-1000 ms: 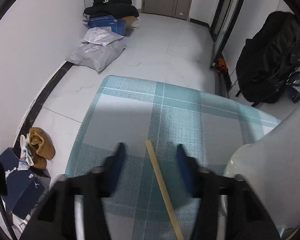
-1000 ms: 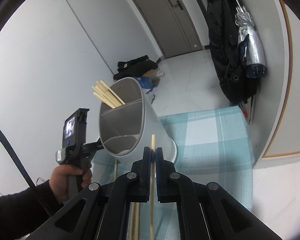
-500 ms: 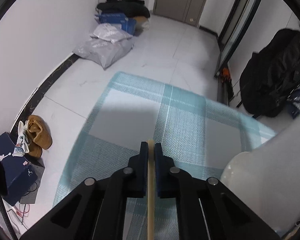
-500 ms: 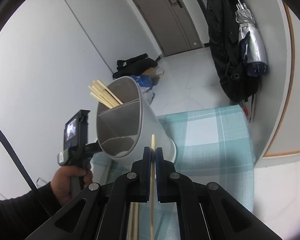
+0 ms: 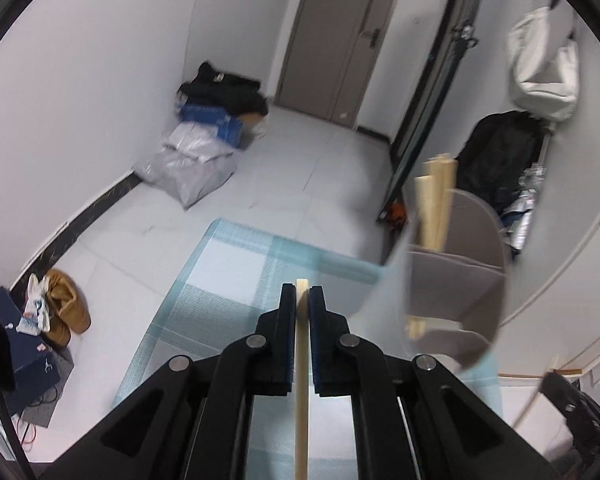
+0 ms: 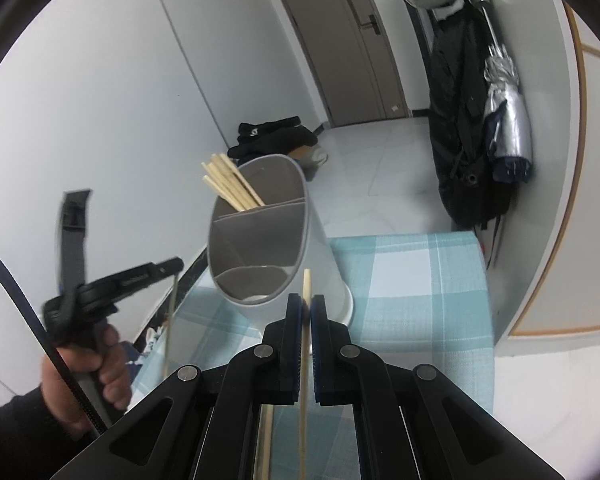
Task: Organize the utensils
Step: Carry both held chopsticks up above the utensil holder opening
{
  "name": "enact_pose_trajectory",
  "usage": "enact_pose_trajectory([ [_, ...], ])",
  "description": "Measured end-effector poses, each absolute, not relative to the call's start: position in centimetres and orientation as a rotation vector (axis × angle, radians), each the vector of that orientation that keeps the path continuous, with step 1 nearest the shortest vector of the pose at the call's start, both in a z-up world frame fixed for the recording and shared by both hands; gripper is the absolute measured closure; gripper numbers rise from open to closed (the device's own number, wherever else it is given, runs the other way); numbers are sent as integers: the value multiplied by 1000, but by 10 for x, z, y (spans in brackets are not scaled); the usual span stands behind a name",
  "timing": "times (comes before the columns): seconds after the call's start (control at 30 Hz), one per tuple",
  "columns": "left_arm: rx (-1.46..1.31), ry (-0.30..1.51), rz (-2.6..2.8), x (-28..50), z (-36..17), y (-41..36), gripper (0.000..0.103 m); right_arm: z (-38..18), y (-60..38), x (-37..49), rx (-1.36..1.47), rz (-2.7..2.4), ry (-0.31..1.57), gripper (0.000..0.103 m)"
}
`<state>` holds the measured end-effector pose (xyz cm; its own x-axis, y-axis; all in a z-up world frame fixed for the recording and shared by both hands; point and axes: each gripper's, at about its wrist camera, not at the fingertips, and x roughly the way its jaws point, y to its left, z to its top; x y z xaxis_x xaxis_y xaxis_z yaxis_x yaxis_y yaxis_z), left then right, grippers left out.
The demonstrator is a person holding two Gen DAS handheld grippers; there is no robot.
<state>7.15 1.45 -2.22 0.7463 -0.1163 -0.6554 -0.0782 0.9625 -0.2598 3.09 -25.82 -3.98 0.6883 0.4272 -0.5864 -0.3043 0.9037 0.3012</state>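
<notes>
A white utensil holder (image 6: 276,240) with grey compartments stands on the teal checked tablecloth (image 6: 420,280); several wooden chopsticks (image 6: 230,186) lean in its far compartment. My right gripper (image 6: 306,304) is shut on a chopstick (image 6: 305,340), just in front of the holder. My left gripper (image 5: 301,300) is shut on another chopstick (image 5: 301,380), lifted off the table left of the holder (image 5: 456,264). In the right wrist view the left gripper (image 6: 174,266) hangs left of the holder with its chopstick (image 6: 170,320) pointing down. Another chopstick (image 6: 265,440) lies on the cloth beneath my right gripper.
The table's far edge (image 5: 292,240) drops to a tiled floor with bags (image 5: 192,160), shoes (image 5: 66,304) and a box (image 5: 16,340). A black coat and a folded umbrella (image 6: 504,128) hang on the right wall.
My left gripper closed on the chopstick lying on the cloth, lifted it and swung toward the holder. My right gripper stayed shut on its chopstick, nearly still.
</notes>
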Motion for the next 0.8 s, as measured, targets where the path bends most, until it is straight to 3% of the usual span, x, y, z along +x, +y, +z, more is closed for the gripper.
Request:
enact_pose_trajectory([
  [0.8, -326, 503, -132, 8, 50, -2, 100, -21, -260, -1, 192, 424, 595, 100],
])
